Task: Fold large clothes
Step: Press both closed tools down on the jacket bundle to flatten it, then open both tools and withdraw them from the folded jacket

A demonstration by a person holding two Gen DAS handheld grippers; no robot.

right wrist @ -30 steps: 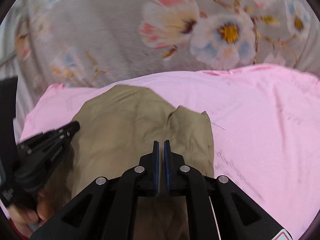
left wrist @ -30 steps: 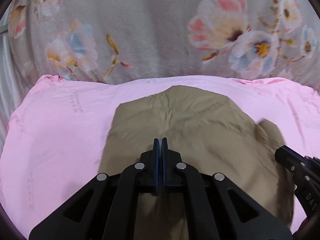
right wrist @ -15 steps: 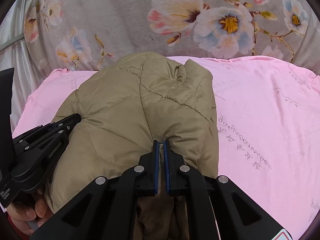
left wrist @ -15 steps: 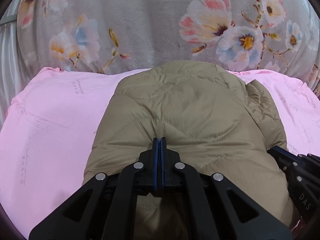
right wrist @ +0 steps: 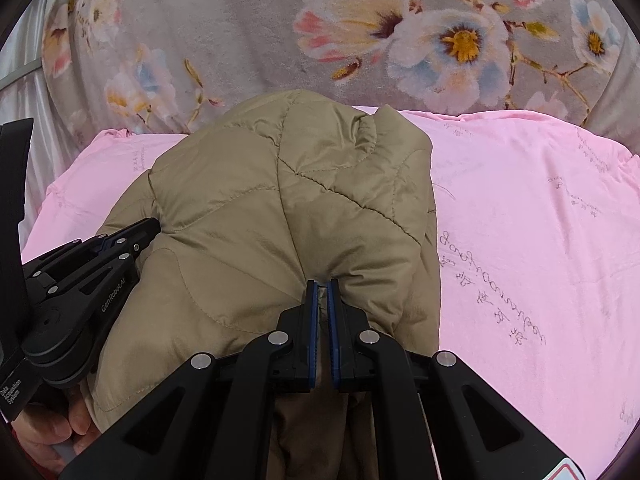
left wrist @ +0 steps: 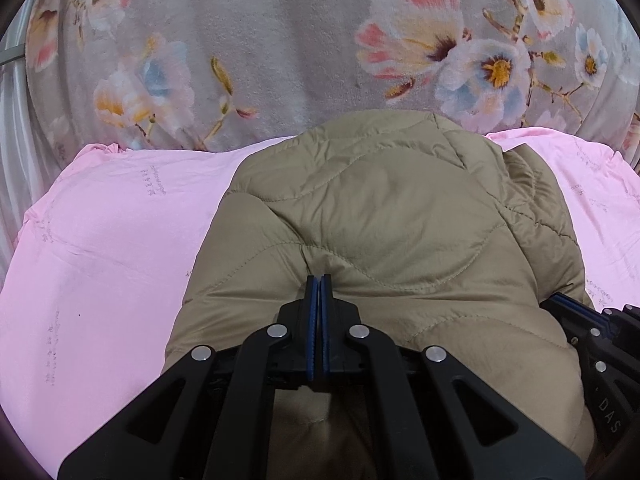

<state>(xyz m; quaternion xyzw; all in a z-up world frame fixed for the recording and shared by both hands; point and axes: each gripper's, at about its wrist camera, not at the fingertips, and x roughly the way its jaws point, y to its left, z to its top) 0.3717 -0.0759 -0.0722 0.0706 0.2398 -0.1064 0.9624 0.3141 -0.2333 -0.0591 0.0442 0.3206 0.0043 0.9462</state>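
Where the pink sheet [left wrist: 112,248] covers the bed, a khaki quilted jacket [left wrist: 392,216] lies bunched on it, its far edge reaching the border between the sheet and the grey floral blanket [left wrist: 280,40] beyond. The jacket is doubled over itself, puffed and rounded, with wavy stitch lines across its upper face. A second fold or sleeve section lies along the jacket's right side, as the left wrist view shows it.

The left gripper [left wrist: 319,280] is clenched on the jacket at its near edge; the two blue-lined jaws stand pressed together with a pinch of khaki fabric puckering at their tips. In the right wrist view the same left gripper [right wrist: 154,226] enters from the left, its tip against the jacket's left flank, and a hand [right wrist: 52,436] holds its handle at the lower left corner.

The right gripper [right wrist: 323,284] is likewise clamped on the jacket's near edge, further toward the jacket's right side. Its jaws show a narrow gap, filled by a gathered layer of fabric. In the left wrist view the right gripper [left wrist: 556,304] appears at the jacket's lower right edge, touching the fabric.

The sheet bears faint printed script to the right of the jacket. Both grippers hold the same near edge, well apart from one another.
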